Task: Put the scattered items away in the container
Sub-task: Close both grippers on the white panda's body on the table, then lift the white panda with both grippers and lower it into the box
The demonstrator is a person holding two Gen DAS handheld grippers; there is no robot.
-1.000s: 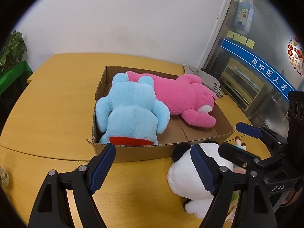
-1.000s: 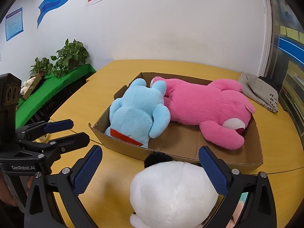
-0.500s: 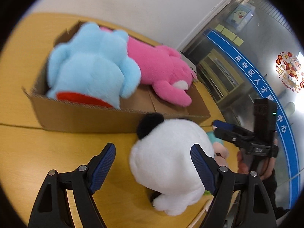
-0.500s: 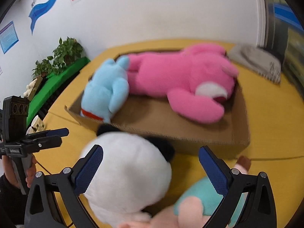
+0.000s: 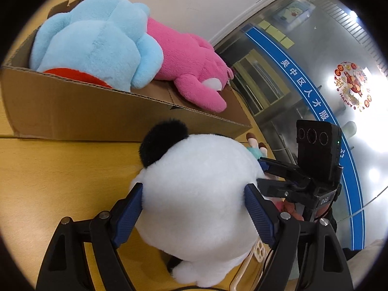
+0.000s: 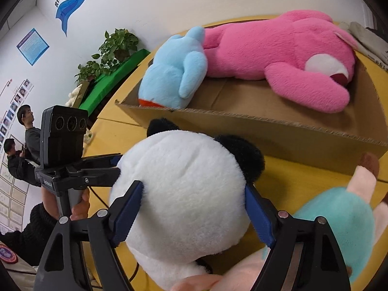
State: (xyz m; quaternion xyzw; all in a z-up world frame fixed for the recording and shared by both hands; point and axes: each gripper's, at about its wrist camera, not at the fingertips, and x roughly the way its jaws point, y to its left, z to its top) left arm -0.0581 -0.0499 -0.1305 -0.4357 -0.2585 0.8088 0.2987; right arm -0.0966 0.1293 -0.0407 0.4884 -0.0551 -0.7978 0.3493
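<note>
Straddling panda plush (image 5: 194, 194), both grippers' fingers (image 5: 127, 215) pressing its sides.

the left gripper (image 5: 194, 206) straddles a white panda plush (image 5: 196, 189), its blue pads (image 5: 128, 213) pressing the fur on both sides. behind stands a cardboard box (image 5: 84, 114) holding a blue plush (image 5: 97, 41) and pink plush (image 5: 189, 65). the right gripper (image 5: 263, 174) touches the panda's far side.
</note>
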